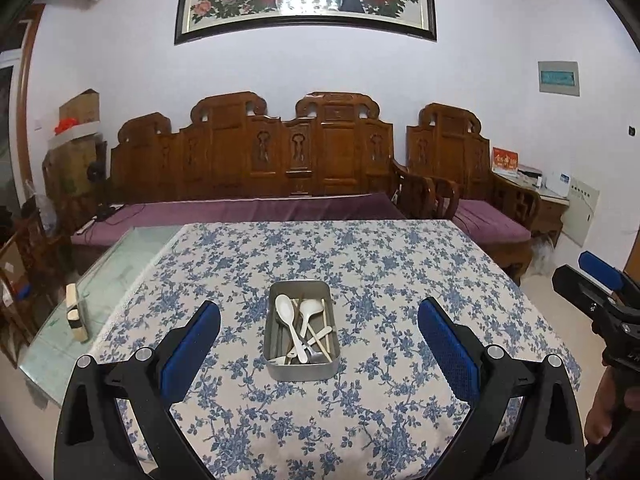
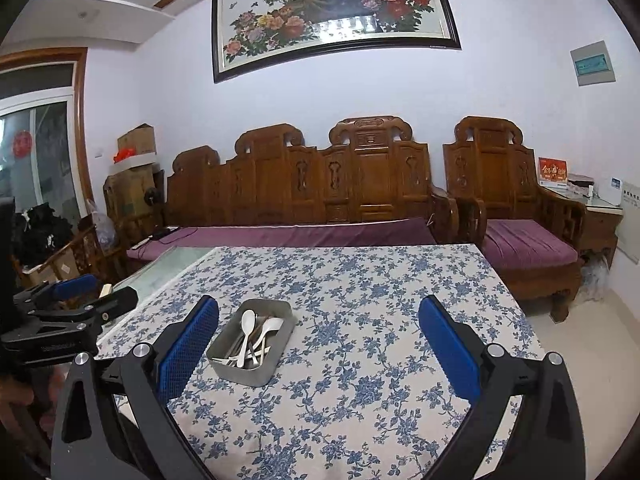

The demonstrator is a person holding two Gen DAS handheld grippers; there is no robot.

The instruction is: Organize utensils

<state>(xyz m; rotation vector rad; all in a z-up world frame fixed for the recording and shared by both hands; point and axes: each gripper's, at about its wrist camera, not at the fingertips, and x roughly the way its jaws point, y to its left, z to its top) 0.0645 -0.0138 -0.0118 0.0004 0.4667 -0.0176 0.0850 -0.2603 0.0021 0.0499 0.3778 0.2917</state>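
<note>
Both tools, left tool (image 1: 319,334) and right tool (image 2: 319,334), spread apart, empty. Spoons (image 1: 294,326) in tin (image 1: 301,370): light, slick, rigid; pinch mid-handle.

spoons (image 1: 294,322) in tin (image 1: 301,370), tin on table (image 1: 400,264)

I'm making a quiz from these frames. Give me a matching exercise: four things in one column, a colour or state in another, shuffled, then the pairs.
1. metal tray
2. tablecloth
3. left hand-held gripper
4. sofa cushion

a. purple
b. open, holding nothing
c. holds white spoons and other utensils
d. blue floral print

Pairs: 1-c, 2-d, 3-b, 4-a
</note>
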